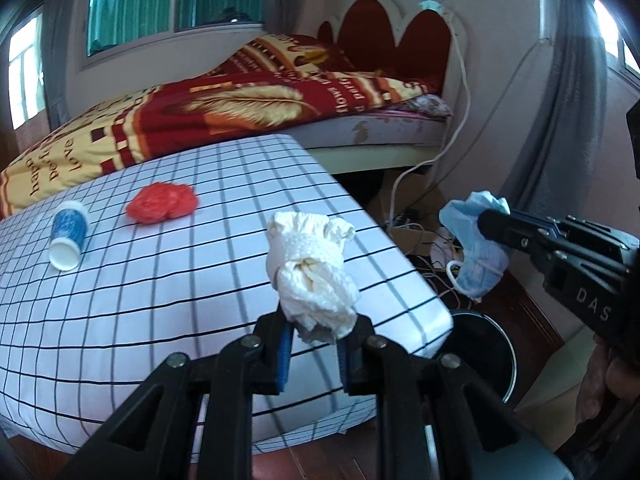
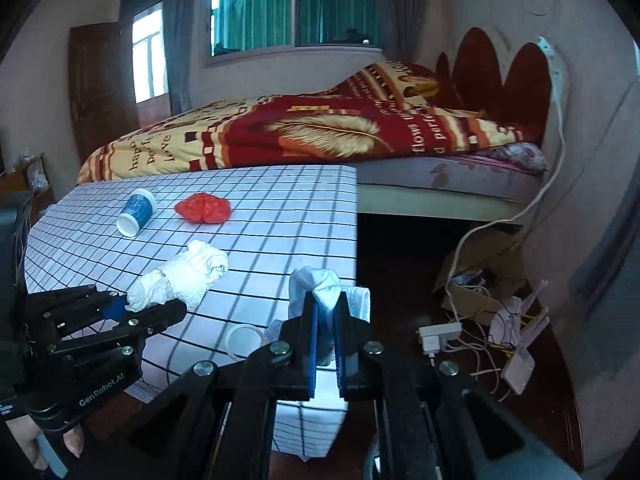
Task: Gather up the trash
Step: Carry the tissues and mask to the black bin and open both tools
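My left gripper is shut on a crumpled white paper towel and holds it above the checked table; it also shows in the right wrist view. My right gripper is shut on a light blue face mask, held off the table's right edge, above a black trash bin; the mask also shows in the left wrist view. A red crumpled bag and a tipped blue-and-white paper cup lie on the table.
A bed with a red and yellow quilt stands behind the table. Cables, a power strip and cardboard boxes lie on the floor to the right.
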The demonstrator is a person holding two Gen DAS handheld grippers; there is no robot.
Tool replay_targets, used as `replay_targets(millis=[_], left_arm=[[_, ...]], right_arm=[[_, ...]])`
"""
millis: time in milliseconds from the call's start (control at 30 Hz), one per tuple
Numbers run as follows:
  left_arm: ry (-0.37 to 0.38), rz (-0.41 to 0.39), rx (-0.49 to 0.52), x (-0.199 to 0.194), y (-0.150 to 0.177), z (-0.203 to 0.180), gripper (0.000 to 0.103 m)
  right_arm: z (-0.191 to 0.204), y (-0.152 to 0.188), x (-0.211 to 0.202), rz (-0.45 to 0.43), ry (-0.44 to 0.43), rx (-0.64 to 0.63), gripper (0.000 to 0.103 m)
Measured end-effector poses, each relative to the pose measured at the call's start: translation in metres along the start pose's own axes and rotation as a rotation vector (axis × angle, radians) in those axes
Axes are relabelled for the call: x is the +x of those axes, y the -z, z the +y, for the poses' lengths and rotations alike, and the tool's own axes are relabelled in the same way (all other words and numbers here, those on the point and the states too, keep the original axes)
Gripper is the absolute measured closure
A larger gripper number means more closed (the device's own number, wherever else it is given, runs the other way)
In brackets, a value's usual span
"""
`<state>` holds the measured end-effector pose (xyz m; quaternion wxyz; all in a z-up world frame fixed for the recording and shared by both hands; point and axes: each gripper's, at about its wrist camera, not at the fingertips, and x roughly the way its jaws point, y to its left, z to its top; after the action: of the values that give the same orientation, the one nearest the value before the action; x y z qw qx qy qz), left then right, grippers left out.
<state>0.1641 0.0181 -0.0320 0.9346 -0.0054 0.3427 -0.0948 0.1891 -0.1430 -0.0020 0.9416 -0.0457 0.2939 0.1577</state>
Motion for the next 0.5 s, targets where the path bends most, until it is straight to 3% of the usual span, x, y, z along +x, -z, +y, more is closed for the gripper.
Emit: replay_targets(millis=[500], left_arm=[[0.122, 0.021, 0.104, 0.015, -0.001, -0.079, 0.083]], right_arm=[[-0.076, 0.036, -0.04, 0.016, 0.125, 0.085, 0.096]])
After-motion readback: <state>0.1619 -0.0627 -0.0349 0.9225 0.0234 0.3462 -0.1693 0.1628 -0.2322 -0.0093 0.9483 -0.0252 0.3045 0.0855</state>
